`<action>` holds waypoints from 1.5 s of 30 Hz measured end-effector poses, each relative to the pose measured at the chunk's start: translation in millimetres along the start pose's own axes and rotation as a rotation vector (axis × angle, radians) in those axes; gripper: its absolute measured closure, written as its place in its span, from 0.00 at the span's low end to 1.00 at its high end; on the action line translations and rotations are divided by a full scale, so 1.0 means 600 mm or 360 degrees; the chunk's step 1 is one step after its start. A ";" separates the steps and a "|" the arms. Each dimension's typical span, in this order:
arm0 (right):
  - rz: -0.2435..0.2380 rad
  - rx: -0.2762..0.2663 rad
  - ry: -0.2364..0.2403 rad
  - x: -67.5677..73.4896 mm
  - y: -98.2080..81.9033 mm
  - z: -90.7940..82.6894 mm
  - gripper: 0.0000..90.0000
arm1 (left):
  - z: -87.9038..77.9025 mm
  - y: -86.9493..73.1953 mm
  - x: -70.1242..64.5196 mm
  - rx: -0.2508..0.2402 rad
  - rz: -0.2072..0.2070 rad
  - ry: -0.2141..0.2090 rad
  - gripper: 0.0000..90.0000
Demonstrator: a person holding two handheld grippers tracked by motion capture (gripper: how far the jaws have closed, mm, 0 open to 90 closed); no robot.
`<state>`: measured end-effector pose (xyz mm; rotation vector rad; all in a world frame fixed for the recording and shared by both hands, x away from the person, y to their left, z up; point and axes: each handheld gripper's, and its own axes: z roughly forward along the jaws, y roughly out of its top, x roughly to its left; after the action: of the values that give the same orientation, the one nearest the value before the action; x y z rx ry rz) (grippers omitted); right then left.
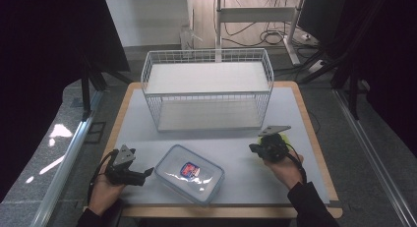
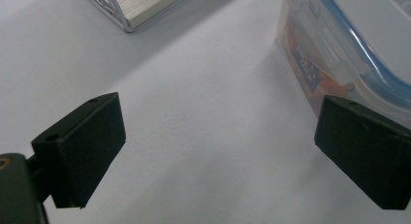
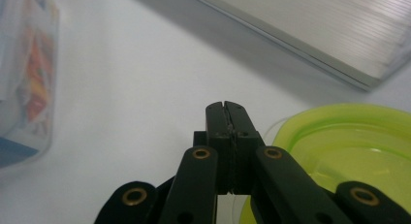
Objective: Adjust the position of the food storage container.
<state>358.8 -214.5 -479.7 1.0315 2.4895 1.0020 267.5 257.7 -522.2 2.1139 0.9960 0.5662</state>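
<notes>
Currently, left gripper (image 1: 147,174), jaws spread and empty at lower left, should square up to the lidded plastic container (image 1: 190,173); right gripper (image 3: 226,118) clenched, empty.

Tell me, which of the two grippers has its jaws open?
The left gripper, beside the clear lidded container, has its jaws wide apart. The right gripper, above the green dish, has its jaws pressed together.

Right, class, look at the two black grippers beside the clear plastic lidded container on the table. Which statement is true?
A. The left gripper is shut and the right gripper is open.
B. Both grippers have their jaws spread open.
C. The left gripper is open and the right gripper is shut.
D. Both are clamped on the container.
C: the left gripper has its jaws spread wide beside the clear plastic lidded container, while the right gripper has its jaws pressed together with nothing between them.
</notes>
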 end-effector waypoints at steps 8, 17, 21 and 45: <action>0.0103 -0.0034 -0.0066 -0.040 -0.020 -0.020 1.00 | 0.000 0.000 0.001 -0.0001 -0.0011 -0.0003 0.05; 0.0066 -0.0080 -0.0042 -0.027 -0.018 -0.032 1.00 | 0.001 0.000 0.000 0.0038 -0.0044 -0.0026 0.06; 0.0057 -0.0096 -0.0007 -0.015 -0.017 -0.035 0.99 | 0.000 0.001 0.000 0.0054 -0.0061 -0.0061 0.07; -0.0147 -0.0006 0.0485 0.169 -0.056 -0.018 1.00 | 0.009 0.017 -0.019 0.0114 -0.0082 -0.0386 0.96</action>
<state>264.3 -165.8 -493.0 0.8048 2.7440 1.2132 268.7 242.0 -518.9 2.1516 0.9409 0.2442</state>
